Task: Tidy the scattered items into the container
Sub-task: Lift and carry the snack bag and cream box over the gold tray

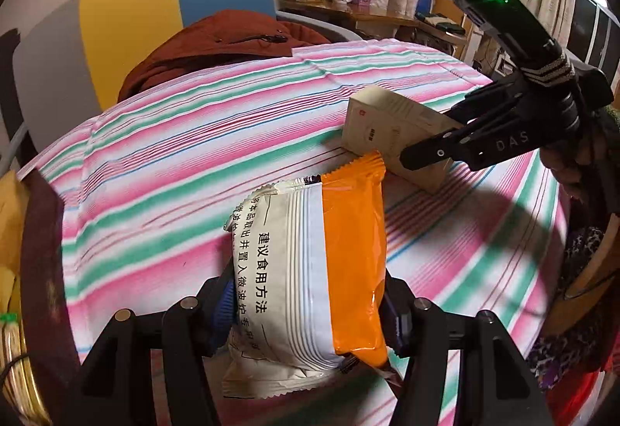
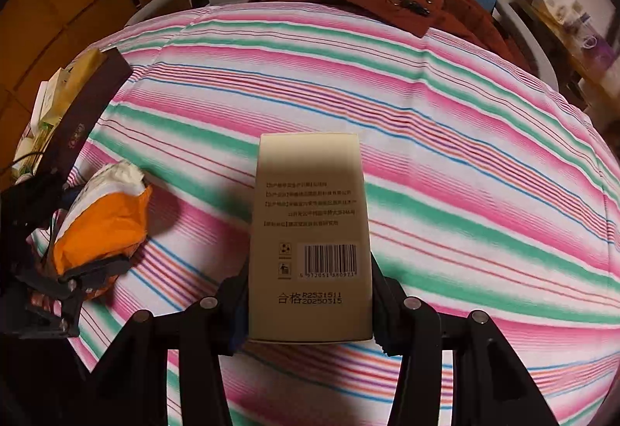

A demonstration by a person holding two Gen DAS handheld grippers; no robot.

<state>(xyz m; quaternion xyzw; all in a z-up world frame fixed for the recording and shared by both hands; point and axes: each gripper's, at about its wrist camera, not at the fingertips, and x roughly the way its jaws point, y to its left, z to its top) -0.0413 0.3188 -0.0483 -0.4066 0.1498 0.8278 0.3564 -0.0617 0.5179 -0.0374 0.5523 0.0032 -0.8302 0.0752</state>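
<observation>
Left hand-held gripper (image 1: 306,313): jaws set fairly wide, clamped on an orange-and-white snack packet (image 1: 310,271). The packet sticks out forward between the fingers, printed white side and orange side both showing, raised above the cloth. Right hand-held gripper (image 2: 310,309): jaws narrower, closed on a beige carton (image 2: 310,232), barcode face toward the camera, long axis pointing away along the fingers. In the left wrist view the right hand-held gripper (image 1: 430,150) comes in from the right edge with the carton (image 1: 391,131) in it, tilted, just behind the top of the packet. In the right wrist view the left hand-held gripper (image 2: 73,278) sits at the left edge with the packet (image 2: 104,220) crumpled in its jaws.

Surroundings, large to small:
- Bench under a striped cloth (image 2: 445,162), pink, green and white bands, fills most of both views. The stretch of cloth ahead of both held items lies bare.
- Chair back (image 1: 155,7) in grey, yellow and blue panels at the far edge of the bench, with a rust-brown jacket (image 1: 224,42) draped on the seat and touching the cloth edge.
- Dark brown container (image 2: 89,104) at the left edge of the bench, walls upright, already holding yellow and pale packages (image 2: 62,92). It is near the left hand-held gripper and well apart from the carton.
- Side desk (image 1: 372,15) in the background with mugs and a small box; details too small to read.

Obstruction: the left hand-held gripper with its packet stands between the carton and the container.
</observation>
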